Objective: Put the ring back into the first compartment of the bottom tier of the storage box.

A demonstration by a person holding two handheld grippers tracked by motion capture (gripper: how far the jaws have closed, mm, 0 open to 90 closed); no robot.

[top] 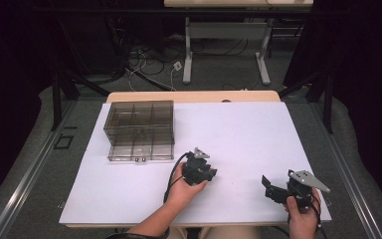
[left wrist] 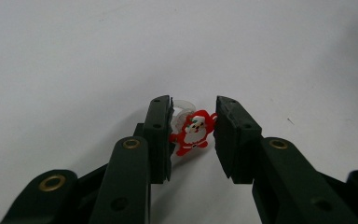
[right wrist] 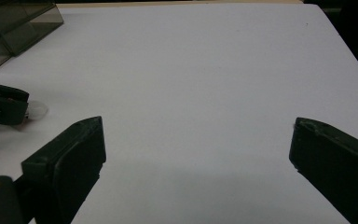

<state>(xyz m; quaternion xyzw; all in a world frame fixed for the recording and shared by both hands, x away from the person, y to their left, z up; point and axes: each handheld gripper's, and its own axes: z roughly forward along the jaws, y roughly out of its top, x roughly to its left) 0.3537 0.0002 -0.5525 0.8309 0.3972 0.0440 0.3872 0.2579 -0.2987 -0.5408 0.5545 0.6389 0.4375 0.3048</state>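
A person's left gripper point(left wrist: 192, 135) is closing on a small Santa charm point(left wrist: 193, 133) that is lying on the white sheet point(top: 238, 129), the red figure sitting between the two jaws with a narrow gap showing at either side, so the jaws are not yet pinching it. A clear loop point(left wrist: 182, 106) is curling up behind the figure, near the left jaw's tip. The charm is looking light, thin and probably rubbery, likely to slide on the smooth sheet or flip if squeezed off-centre; the red body, taken across its width, seems the surest hold. The right gripper point(right wrist: 196, 154) is hovering to the right with jaws spread wide and empty. A smoky compartment box point(top: 139, 130) is standing beyond the left gripper.
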